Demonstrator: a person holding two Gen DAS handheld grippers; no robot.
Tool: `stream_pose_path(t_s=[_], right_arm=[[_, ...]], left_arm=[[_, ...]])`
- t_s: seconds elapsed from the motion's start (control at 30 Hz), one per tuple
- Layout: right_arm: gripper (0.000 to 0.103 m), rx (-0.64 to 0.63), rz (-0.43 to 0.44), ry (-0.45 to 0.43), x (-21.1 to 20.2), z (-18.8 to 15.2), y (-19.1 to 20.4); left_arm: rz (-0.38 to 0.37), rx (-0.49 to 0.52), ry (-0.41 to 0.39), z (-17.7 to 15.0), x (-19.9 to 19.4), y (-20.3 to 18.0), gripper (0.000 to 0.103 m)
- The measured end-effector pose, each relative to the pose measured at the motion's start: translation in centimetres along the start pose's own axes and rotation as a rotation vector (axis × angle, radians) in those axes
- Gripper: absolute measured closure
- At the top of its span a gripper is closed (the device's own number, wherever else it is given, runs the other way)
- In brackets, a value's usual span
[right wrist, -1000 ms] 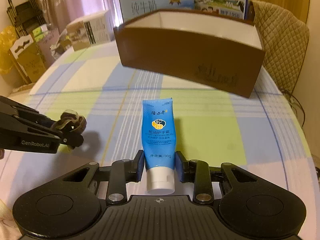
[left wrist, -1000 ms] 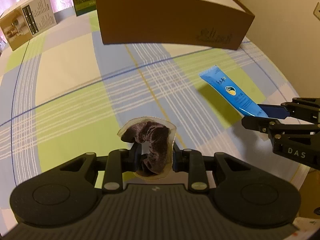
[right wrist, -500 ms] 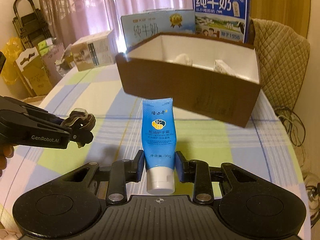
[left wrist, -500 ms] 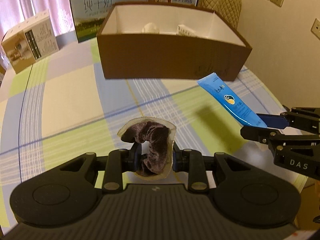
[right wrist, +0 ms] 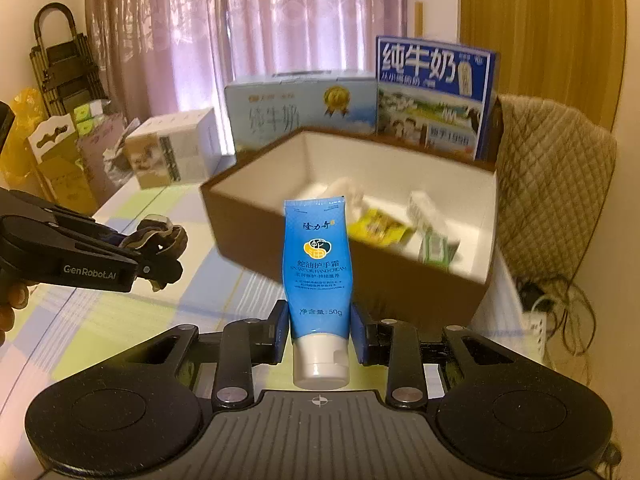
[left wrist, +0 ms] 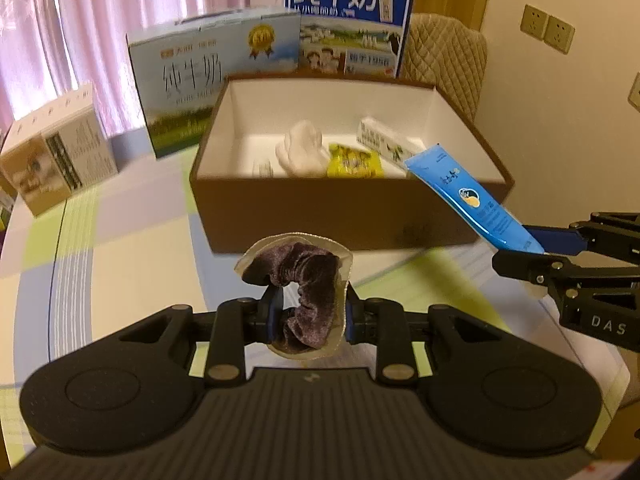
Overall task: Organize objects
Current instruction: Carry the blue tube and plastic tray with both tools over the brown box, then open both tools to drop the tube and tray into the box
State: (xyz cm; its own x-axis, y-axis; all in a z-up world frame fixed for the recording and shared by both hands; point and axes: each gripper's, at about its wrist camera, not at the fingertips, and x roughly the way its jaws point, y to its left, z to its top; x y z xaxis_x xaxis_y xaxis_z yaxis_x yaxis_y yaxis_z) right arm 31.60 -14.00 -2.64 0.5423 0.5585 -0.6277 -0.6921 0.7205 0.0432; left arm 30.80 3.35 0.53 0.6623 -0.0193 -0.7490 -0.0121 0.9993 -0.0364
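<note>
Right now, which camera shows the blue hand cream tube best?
The right wrist view: the hand cream tube faces the camera, label readable, white cap between the right gripper fingers. The left wrist view shows it only obliquely, at the right side.

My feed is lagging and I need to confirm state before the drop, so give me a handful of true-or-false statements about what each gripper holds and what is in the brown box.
1. The left gripper is shut on a dark purple velvet scrunchie. True.
2. The right gripper holds a red tube. False: it is shut on a blue hand cream tube with a white cap.
3. The open brown cardboard box with a white interior holds nothing. False: a yellow packet and a white crumpled item lie inside.
4. Two milk cartons stand behind the box. True.
5. The tube's cap points toward the box. False: it points back toward the camera.
</note>
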Motion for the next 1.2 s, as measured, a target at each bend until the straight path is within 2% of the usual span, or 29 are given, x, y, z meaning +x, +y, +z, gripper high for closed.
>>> stream_pose_path(t_s=[0.23,0.47,0.77,1.2], right_arm=[[0.074,-0.025,-0.001,-0.057,1.5,3.9,-2.2],[0.074,-0.055,0.007,-0.072,3.9,7.2,-4.7],[0.074,-0.06,0.028,-0.049,8.3,9.9,-7.3],[0.074,-0.032,0.057,0.037,14.7,11.2,-9.8]], left_arm=[[0.018,0.012,-0.041,4.2,1.7,-0.4,0.078],[0.043,0.014,-0.061,7.9,3.9,-0.2,0.078],[0.093,0.032,-0.04,11.6,7.8,0.2,0.078],[0.116,0.043,0.021,14.1,13.6,0.9,0.078]])
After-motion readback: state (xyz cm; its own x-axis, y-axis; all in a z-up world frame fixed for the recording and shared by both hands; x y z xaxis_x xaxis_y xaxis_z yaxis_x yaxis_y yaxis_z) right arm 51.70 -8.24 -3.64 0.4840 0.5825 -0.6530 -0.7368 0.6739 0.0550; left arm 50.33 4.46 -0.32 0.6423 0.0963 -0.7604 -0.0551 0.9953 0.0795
